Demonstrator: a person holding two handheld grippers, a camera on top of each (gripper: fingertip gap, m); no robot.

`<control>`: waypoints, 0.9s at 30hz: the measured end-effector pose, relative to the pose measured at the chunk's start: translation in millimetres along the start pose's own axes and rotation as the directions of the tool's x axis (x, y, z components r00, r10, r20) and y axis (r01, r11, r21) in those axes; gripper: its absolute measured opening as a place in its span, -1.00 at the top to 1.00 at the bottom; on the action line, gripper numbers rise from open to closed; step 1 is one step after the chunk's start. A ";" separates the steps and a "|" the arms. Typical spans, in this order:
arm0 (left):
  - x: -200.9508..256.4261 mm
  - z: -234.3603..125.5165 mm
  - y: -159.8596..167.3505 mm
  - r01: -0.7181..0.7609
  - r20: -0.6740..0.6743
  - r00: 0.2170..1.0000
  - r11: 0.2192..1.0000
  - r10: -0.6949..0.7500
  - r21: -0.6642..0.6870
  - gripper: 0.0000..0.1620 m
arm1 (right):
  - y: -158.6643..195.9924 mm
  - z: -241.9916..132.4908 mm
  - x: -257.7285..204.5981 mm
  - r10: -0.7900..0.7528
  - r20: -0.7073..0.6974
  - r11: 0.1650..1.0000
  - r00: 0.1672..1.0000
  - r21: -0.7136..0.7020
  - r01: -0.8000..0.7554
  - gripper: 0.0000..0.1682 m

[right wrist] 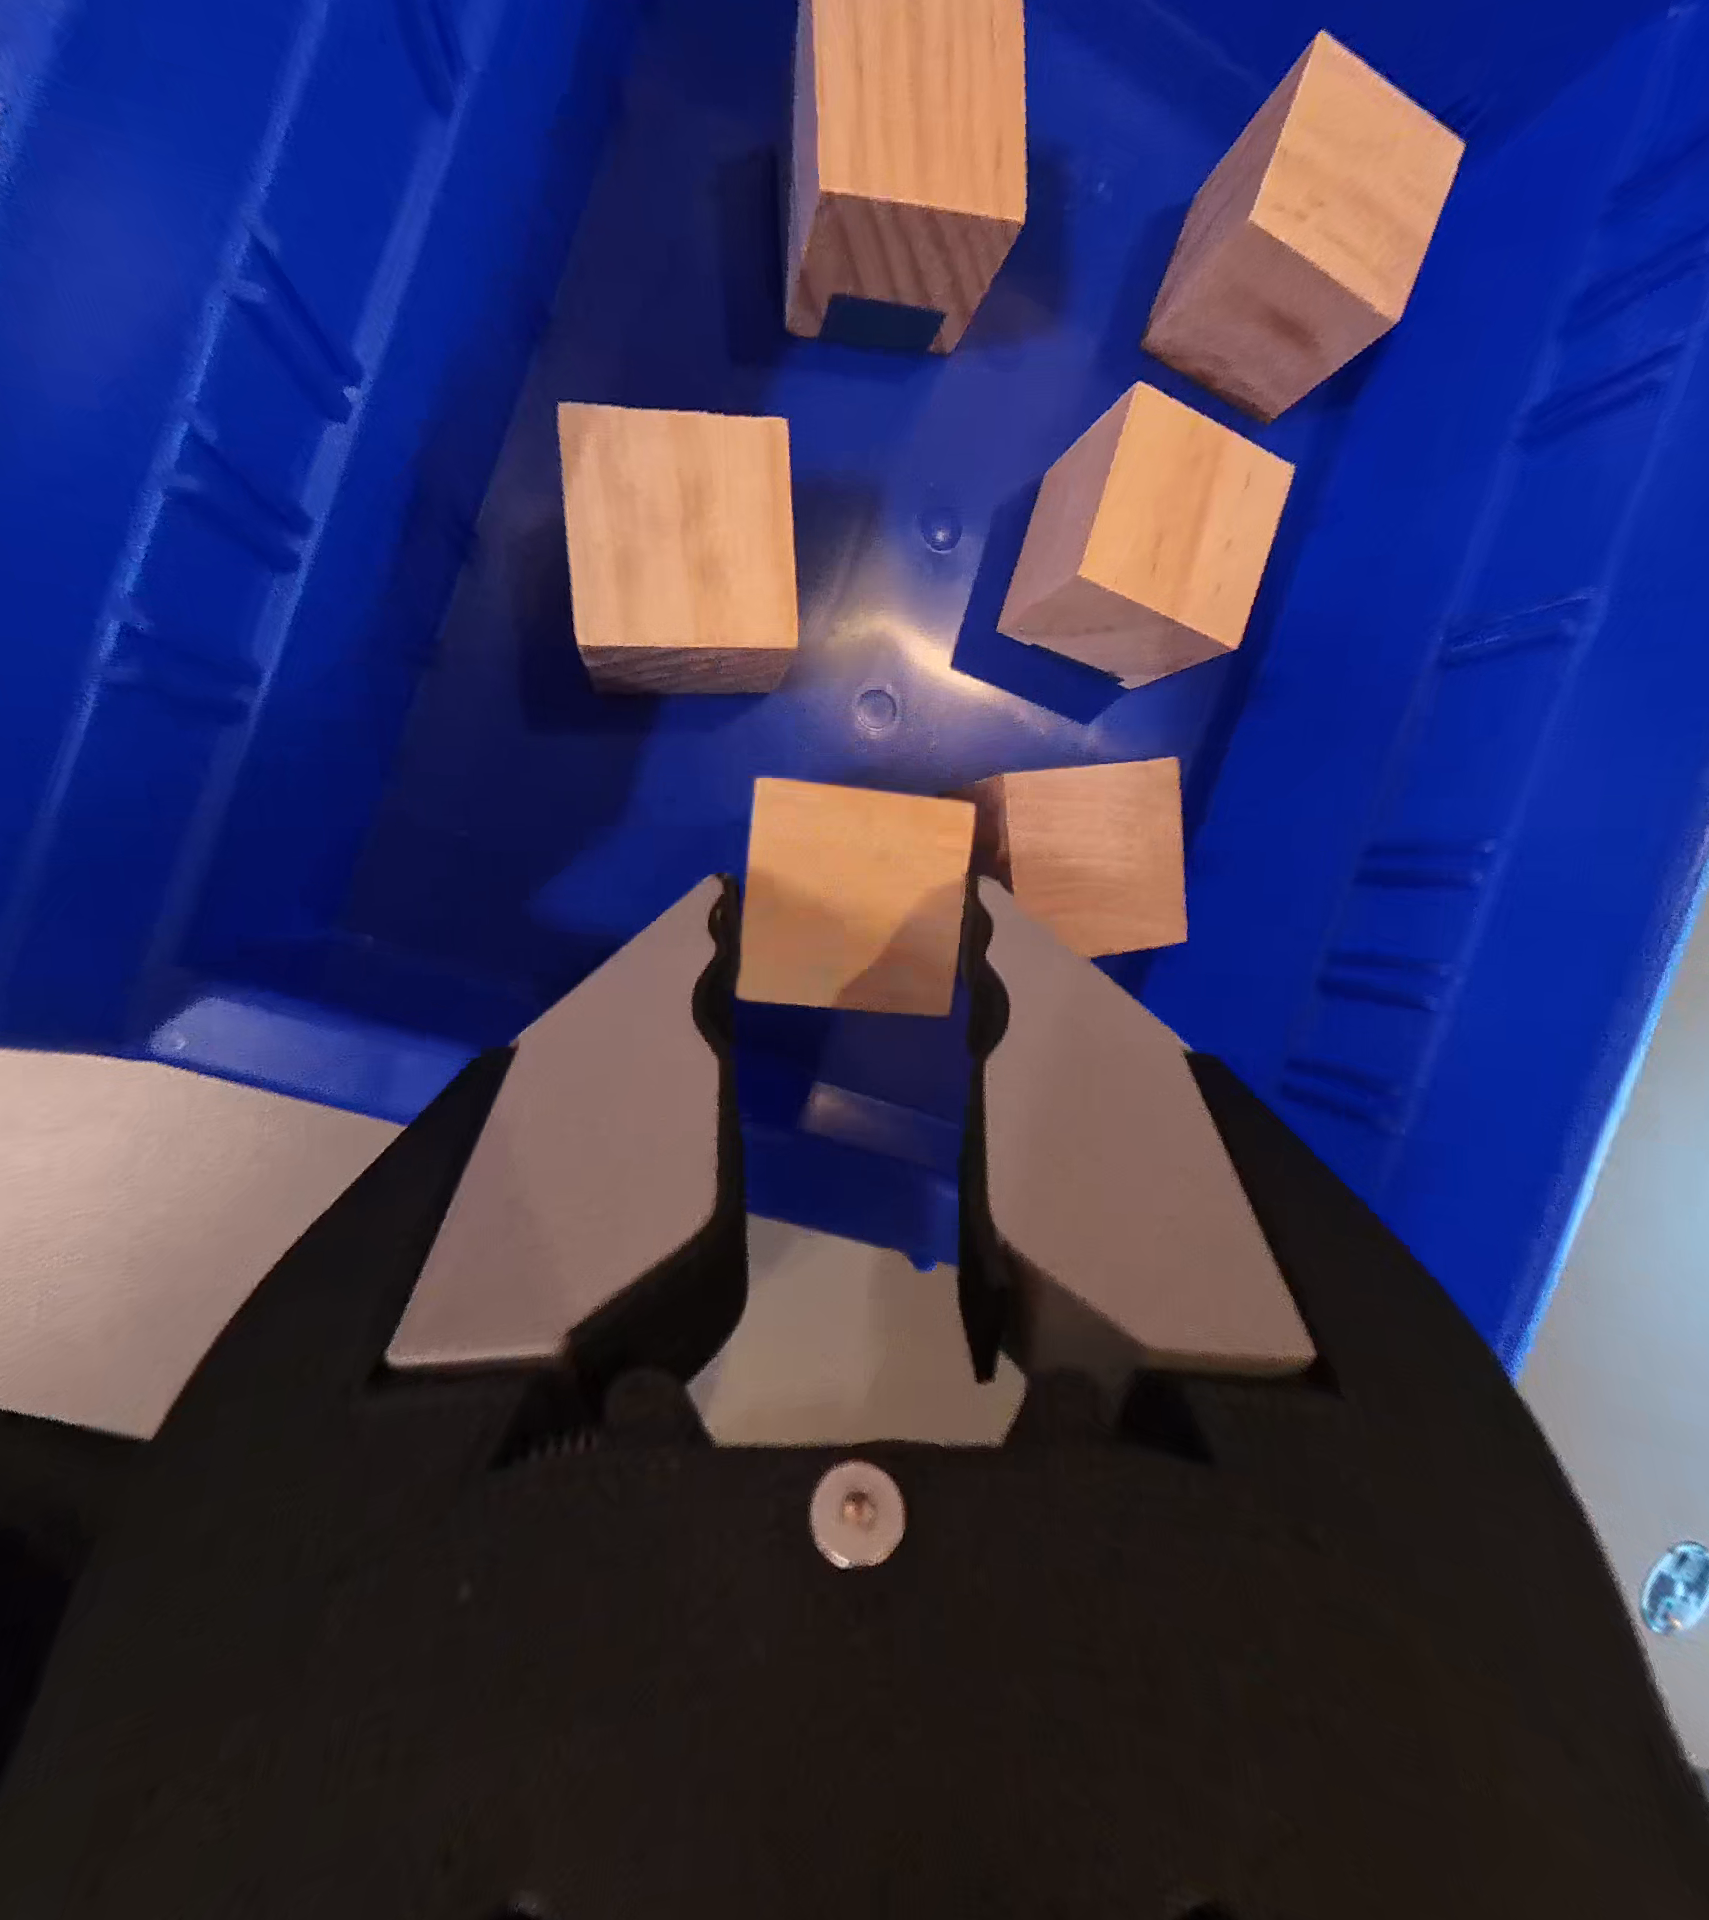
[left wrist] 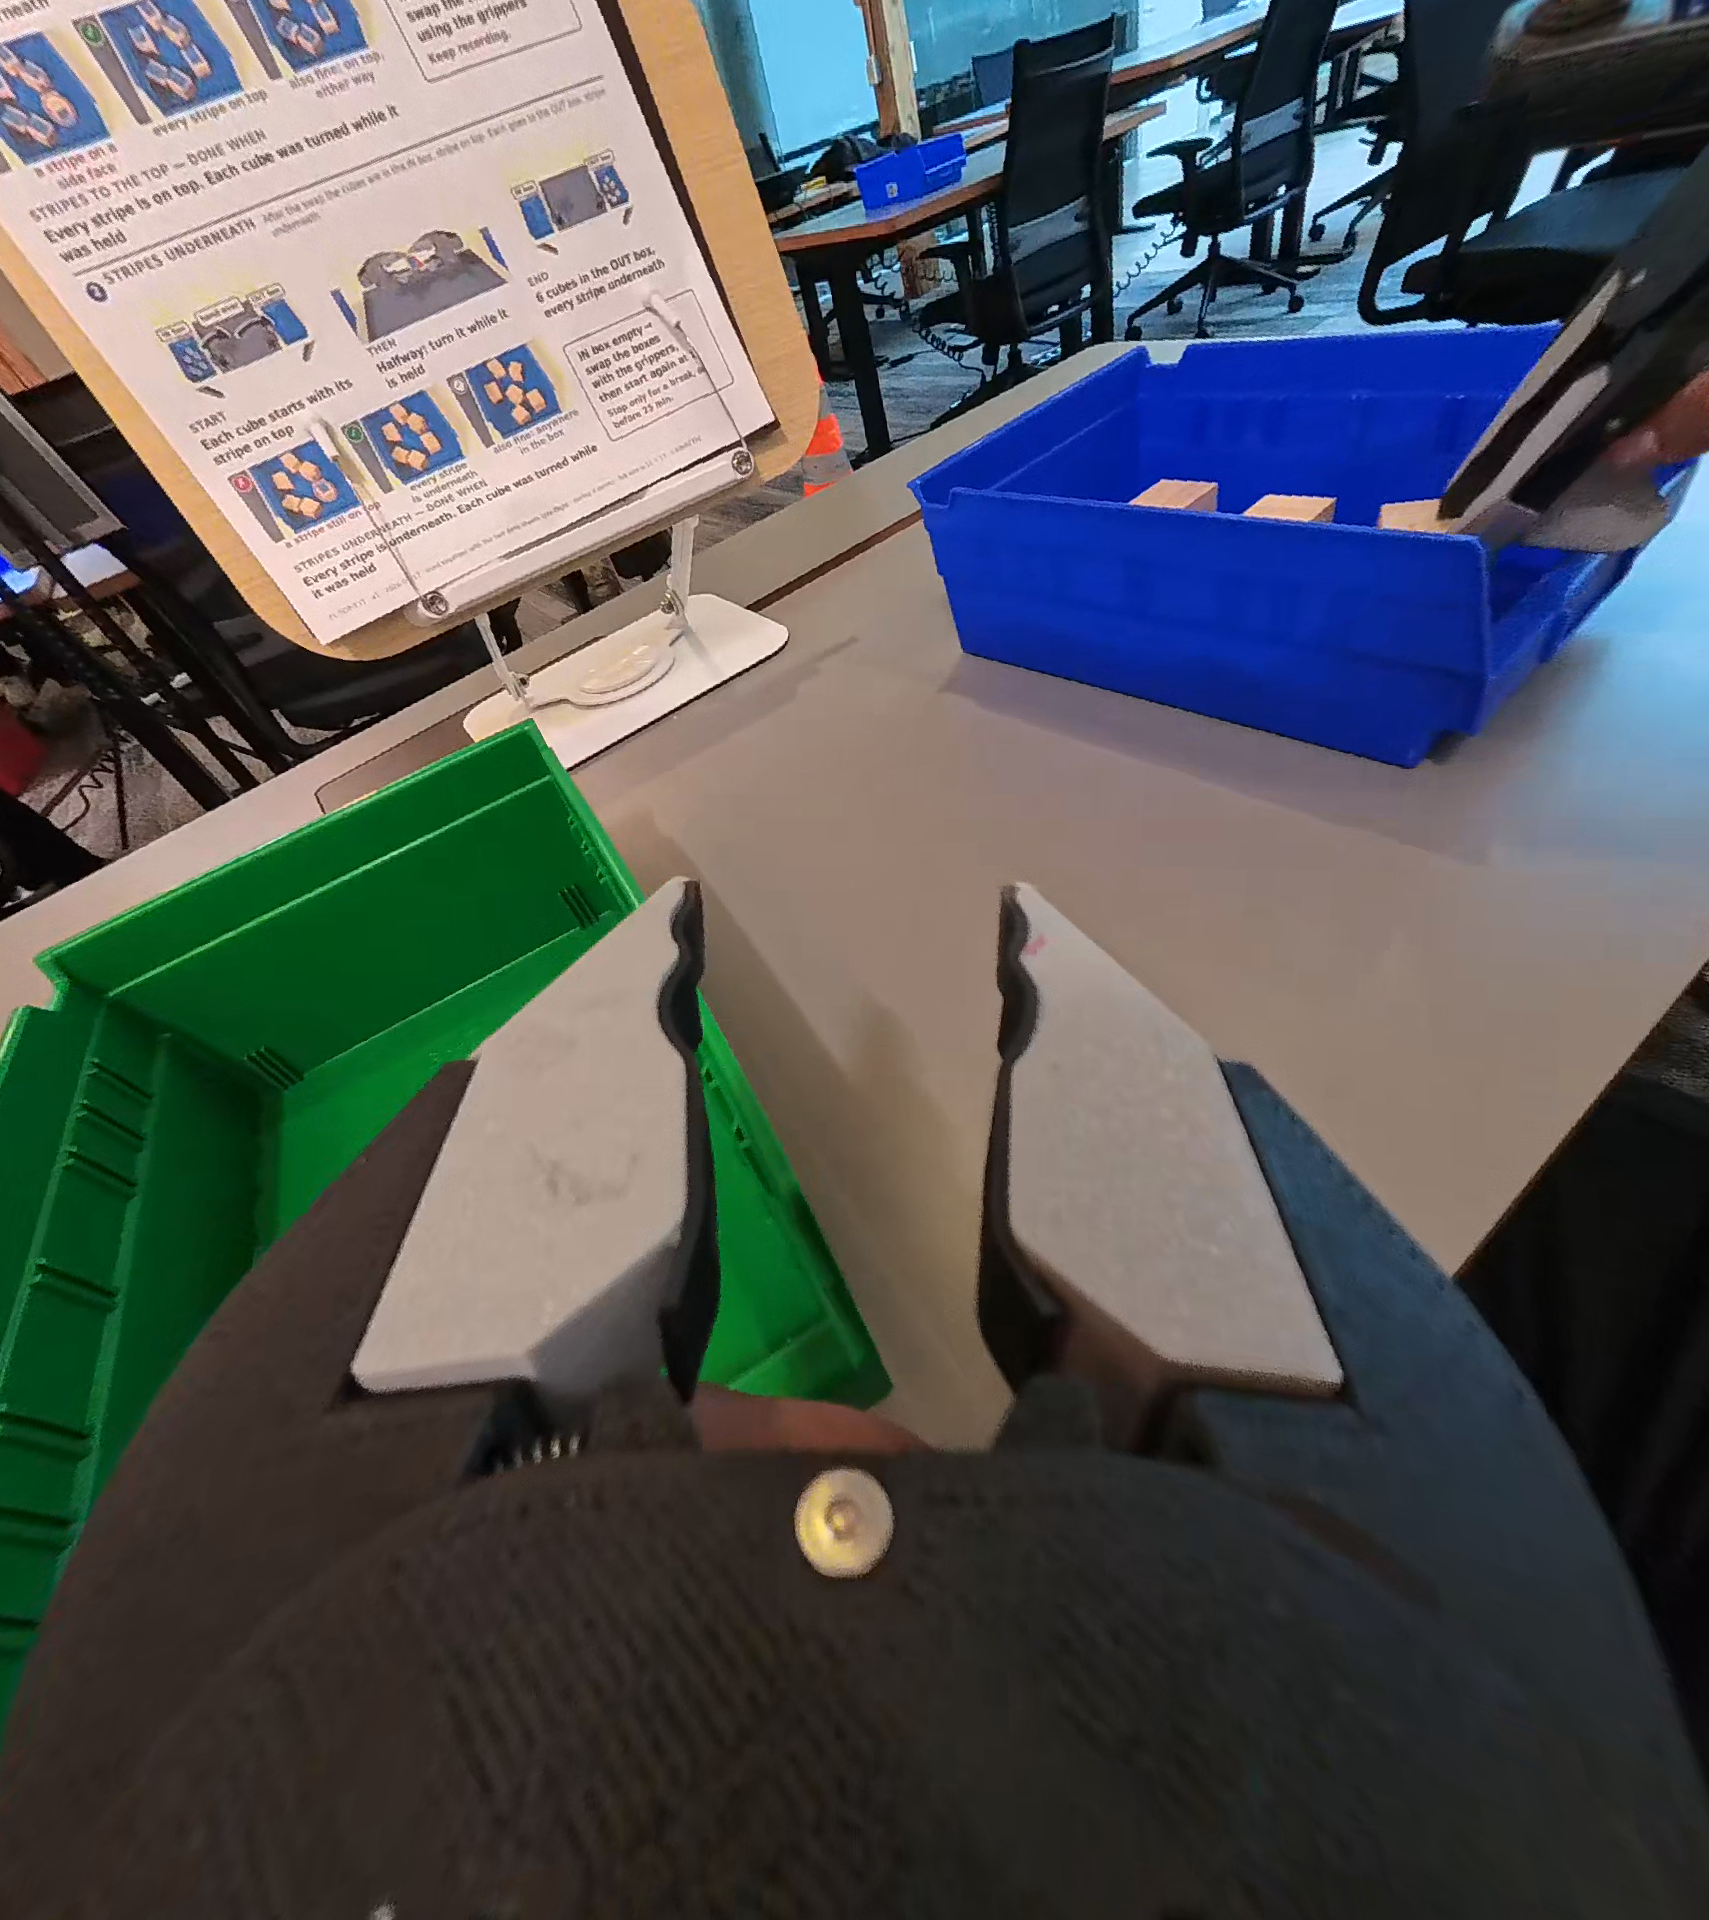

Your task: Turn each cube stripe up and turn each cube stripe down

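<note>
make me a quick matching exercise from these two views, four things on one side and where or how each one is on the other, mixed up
Things:
1. green bin
2. blue bin
3. left gripper
4. right gripper

States:
A. fingers either side of a wooden cube
B. holds six wooden cubes
C. no cubes visible inside
D. open with nothing between the fingers, over the grey table

Pairs: 1-C, 2-B, 3-D, 4-A

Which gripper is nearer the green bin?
Left. The left gripper hovers right beside the green bin; the right gripper is across the table, reaching into the blue bin.
</note>
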State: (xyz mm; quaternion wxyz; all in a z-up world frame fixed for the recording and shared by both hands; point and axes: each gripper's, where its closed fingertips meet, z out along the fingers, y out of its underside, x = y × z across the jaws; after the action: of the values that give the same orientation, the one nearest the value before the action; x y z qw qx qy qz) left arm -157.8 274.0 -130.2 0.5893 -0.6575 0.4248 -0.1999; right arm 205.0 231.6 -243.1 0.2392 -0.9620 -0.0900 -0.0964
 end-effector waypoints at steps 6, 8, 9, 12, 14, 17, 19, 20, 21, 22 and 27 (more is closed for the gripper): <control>-0.6 -1.2 -1.1 -0.006 0.001 1.000 1.000 0.006 0.007 0.32 | -3.3 -0.1 -3.2 0.003 0.023 1.000 1.000 0.016 -0.003 0.52; -0.3 -0.8 -0.7 -0.005 -0.001 1.000 1.000 0.005 0.006 0.32 | -4.0 0.1 0.8 0.005 0.009 1.000 1.000 0.024 -0.005 0.52; 0.3 -0.6 -0.3 -0.008 -0.003 1.000 1.000 0.008 0.005 0.32 | -7.5 -1.4 3.9 0.013 0.000 0.999 1.000 0.047 -0.013 0.53; 0.5 -0.2 0.7 -0.022 0.002 1.000 1.000 0.022 0.000 0.32 | -19.8 -7.7 4.3 0.043 0.040 0.990 0.998 0.130 -0.048 0.53; 0.0 -0.1 0.8 -0.021 0.004 1.000 1.000 0.021 0.000 0.32 | -19.3 -7.6 6.6 0.054 0.044 0.989 0.998 0.134 -0.059 0.53; -0.1 0.4 1.3 -0.015 0.003 1.000 1.000 0.015 -0.002 0.32 | -12.2 -1.1 9.9 0.059 0.041 0.993 0.997 0.099 -0.063 0.53; -0.6 0.5 1.8 -0.017 0.006 1.000 1.000 0.017 -0.004 0.32 | -10.7 2.9 9.9 0.061 0.046 0.994 0.997 0.088 -0.065 0.53; -1.5 0.7 2.2 -0.018 0.010 1.000 1.000 0.018 -0.006 0.31 | -10.9 4.5 9.1 0.060 0.048 0.994 0.997 0.086 -0.064 0.53; -3.2 1.1 3.0 -0.018 0.018 1.000 1.000 0.018 -0.008 0.31 | -10.7 6.1 8.4 0.057 0.049 0.995 0.997 0.082 -0.061 0.53; -6.0 1.7 4.0 -0.018 0.032 0.999 1.000 0.019 -0.011 0.31 | -10.9 7.0 8.6 0.055 0.042 0.995 0.998 0.080 -0.058 0.55; -35.7 6.2 12.8 -0.033 0.222 0.974 0.999 0.041 -0.042 0.23 | -19.7 -3.2 11.0 0.069 0.032 0.988 0.997 0.137 -0.073 0.49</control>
State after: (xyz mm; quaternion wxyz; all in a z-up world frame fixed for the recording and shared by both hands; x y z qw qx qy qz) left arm -177.2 306.8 -135.3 0.6241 -0.6789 0.3720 -0.1058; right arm 210.8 248.7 -229.0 0.3072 -0.9469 -0.0654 -0.0684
